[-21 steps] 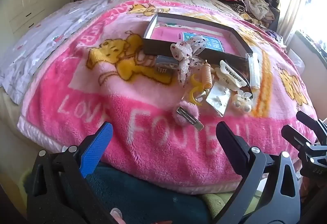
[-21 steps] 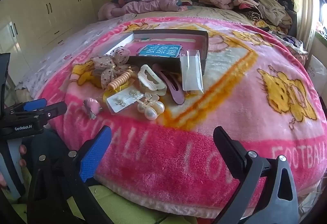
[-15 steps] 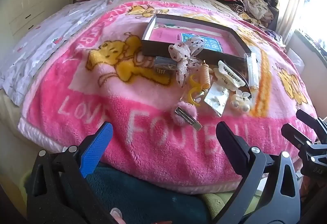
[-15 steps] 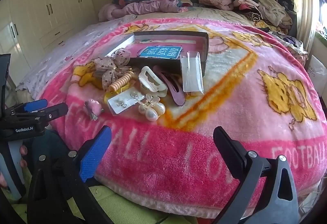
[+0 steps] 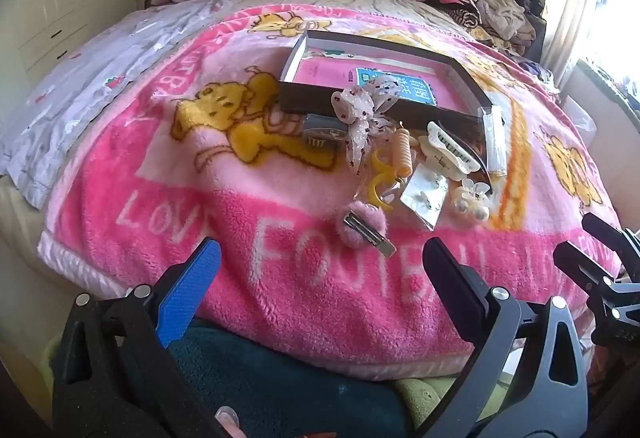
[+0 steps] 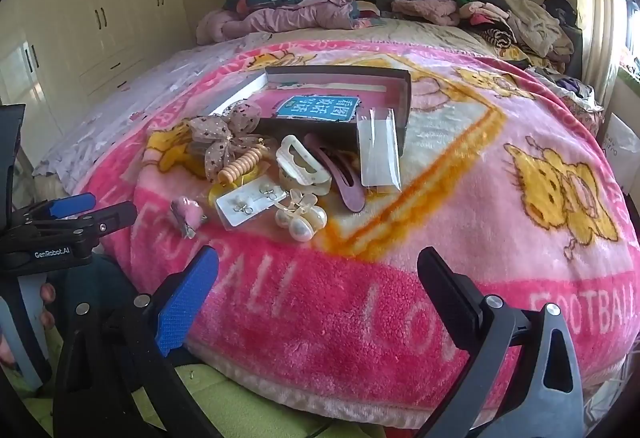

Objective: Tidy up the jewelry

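Both the left tool and the right tool hang spread wide and empty at the near edge of the bed, likely lining up a first pick. The jewelry pile lies just in front of the open box, handy for sorting into it.

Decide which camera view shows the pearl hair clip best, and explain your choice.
The right wrist view shows the pearl hair clip best: it is nearer and larger there, with round pearls and translucent bow distinct beside the earring card. In the left wrist view the clip is smaller and off to the right, its pearls less distinct.
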### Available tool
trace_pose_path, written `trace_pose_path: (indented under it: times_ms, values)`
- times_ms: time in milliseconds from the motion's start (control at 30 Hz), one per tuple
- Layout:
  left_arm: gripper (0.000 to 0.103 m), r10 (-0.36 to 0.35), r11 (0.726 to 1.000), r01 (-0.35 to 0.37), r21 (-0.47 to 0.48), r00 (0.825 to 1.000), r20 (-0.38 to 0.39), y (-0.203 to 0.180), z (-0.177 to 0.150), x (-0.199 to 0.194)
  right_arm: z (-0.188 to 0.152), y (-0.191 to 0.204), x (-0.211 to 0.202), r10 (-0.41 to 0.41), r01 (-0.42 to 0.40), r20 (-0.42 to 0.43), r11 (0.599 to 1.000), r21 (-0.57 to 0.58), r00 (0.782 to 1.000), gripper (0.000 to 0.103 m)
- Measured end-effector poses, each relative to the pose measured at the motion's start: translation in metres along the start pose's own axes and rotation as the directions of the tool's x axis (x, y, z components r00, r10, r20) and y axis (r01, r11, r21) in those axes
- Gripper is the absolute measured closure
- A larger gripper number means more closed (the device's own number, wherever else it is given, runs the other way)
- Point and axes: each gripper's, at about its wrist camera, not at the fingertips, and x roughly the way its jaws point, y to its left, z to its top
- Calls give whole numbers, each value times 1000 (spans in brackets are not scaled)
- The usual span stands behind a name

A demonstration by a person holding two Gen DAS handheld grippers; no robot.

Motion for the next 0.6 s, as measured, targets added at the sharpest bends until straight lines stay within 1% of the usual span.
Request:
trace_pose_path:
  times_ms: [600]
  values:
    - [10,4,1000,-4,-2,1000,5,5,2,-2,0,1,0,1,-1,5,1000,-2,1000,6]
